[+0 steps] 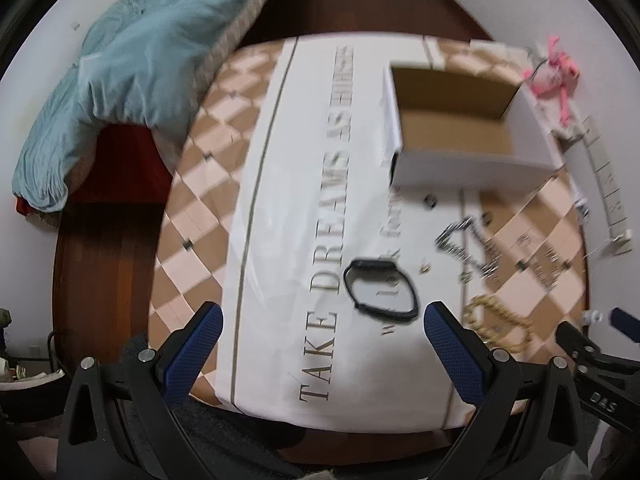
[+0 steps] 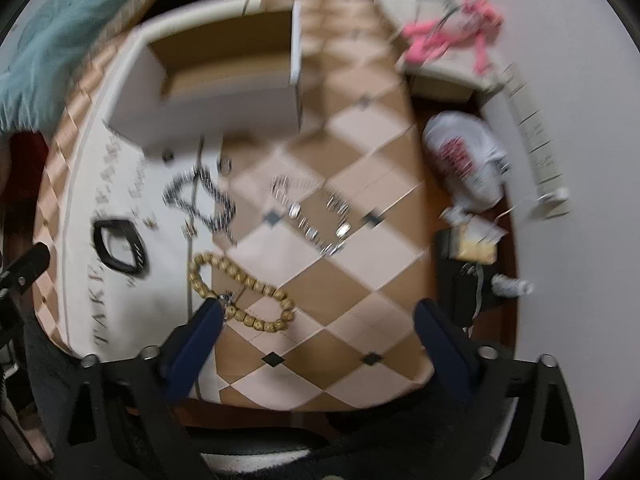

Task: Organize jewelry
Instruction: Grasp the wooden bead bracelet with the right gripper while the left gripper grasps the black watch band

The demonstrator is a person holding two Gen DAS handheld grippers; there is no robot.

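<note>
An open white cardboard box [image 1: 456,160] [image 2: 224,108] stands at the far side of the table. In front of it lie a black wristband [image 1: 380,290] [image 2: 118,248], a dark silver chain [image 1: 470,248] [image 2: 202,198], a gold bead bracelet [image 1: 498,322] [image 2: 240,282], a silver bracelet [image 2: 316,216] and small earrings [image 1: 425,267]. My left gripper [image 1: 322,322] is open and empty, hovering just short of the wristband. My right gripper [image 2: 316,318] is open and empty; its left fingertip [image 2: 210,312] overlaps the gold beads.
The tablecloth [image 1: 280,184] has a white lettered strip and brown checks. A teal blanket [image 1: 120,72] lies on a bed to the left. A pink toy [image 2: 452,36] on a box, a white bag [image 2: 464,156] and a power strip [image 2: 536,136] lie to the right.
</note>
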